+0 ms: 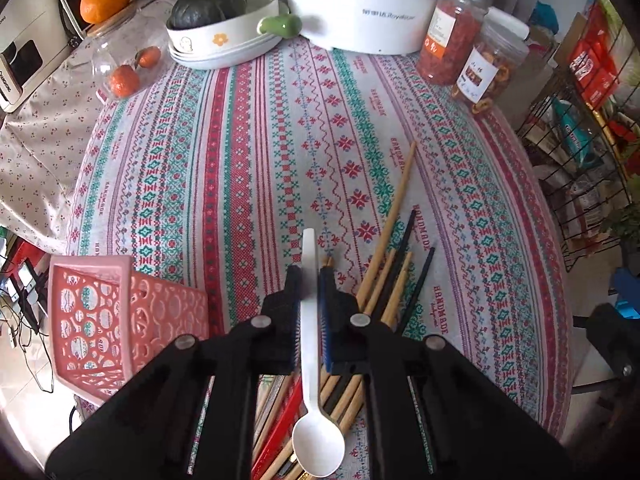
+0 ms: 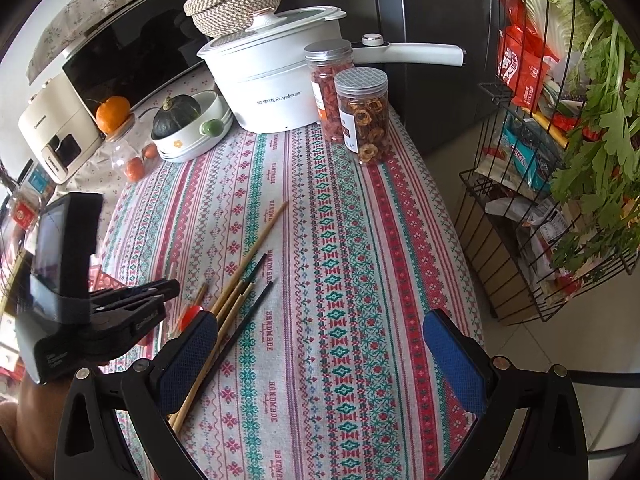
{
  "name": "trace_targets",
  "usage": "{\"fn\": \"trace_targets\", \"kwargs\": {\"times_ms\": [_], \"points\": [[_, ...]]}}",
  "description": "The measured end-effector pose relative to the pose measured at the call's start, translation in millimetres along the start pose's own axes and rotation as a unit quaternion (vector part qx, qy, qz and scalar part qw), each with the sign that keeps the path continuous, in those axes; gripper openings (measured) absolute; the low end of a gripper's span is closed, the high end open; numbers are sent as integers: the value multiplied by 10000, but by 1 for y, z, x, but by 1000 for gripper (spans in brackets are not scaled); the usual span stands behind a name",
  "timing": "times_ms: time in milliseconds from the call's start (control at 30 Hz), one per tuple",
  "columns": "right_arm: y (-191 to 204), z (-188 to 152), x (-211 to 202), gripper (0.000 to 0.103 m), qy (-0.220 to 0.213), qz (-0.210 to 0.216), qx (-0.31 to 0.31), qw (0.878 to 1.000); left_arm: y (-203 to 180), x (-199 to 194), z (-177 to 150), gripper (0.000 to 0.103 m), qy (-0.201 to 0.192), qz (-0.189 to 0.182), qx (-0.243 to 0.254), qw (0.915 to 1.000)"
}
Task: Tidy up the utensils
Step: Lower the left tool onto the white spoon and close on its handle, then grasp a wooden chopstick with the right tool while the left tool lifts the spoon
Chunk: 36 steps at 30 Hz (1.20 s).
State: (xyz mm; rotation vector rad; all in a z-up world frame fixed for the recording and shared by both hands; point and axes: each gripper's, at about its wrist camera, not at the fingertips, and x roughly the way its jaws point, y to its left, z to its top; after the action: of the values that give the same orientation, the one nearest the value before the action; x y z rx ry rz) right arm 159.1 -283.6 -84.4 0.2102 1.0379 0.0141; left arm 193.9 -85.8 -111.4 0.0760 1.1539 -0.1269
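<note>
My left gripper (image 1: 310, 280) is shut on the handle of a white plastic spoon (image 1: 310, 360), whose bowl (image 1: 318, 450) points back toward the camera, held above a pile of wooden, black and red chopsticks (image 1: 394, 276). A pink perforated basket (image 1: 100, 320) stands to the left of the gripper at the table's near-left edge. In the right wrist view my right gripper (image 2: 320, 344) is open and empty above the patterned tablecloth, with the chopsticks (image 2: 240, 296) by its left finger. The left gripper's body (image 2: 96, 312) shows at the left there.
At the back stand a white electric pot (image 1: 360, 4), two jars of dried snacks (image 1: 472, 44), a white dish with a dark squash (image 1: 216, 20), and a glass jar with oranges (image 1: 124, 52). A wire rack of groceries (image 2: 560, 160) stands off the table's right edge.
</note>
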Motion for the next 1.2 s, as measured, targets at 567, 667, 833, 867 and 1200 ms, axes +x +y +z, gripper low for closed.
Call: {"fn": "trace_targets", "kwargs": {"times_ms": [567, 667, 833, 867, 1200], "points": [[28, 2, 67, 86, 915, 749, 305, 9925, 56, -125, -53, 10, -2169, -499, 336, 9743], [36, 5, 80, 80, 974, 696, 168, 9927, 73, -128, -63, 10, -2386, -617, 112, 9691], [41, 18, 102, 73, 1012, 777, 218, 9916, 91, -133, -64, 10, -2461, -892, -101, 9651], [42, 22, 106, 71, 985, 780, 236, 9918, 93, -134, -66, 10, -2511, -878, -114, 9639], [71, 51, 155, 49, 861, 327, 98, 9957, 111, -133, -72, 10, -2529, -1052, -210, 9615]]}}
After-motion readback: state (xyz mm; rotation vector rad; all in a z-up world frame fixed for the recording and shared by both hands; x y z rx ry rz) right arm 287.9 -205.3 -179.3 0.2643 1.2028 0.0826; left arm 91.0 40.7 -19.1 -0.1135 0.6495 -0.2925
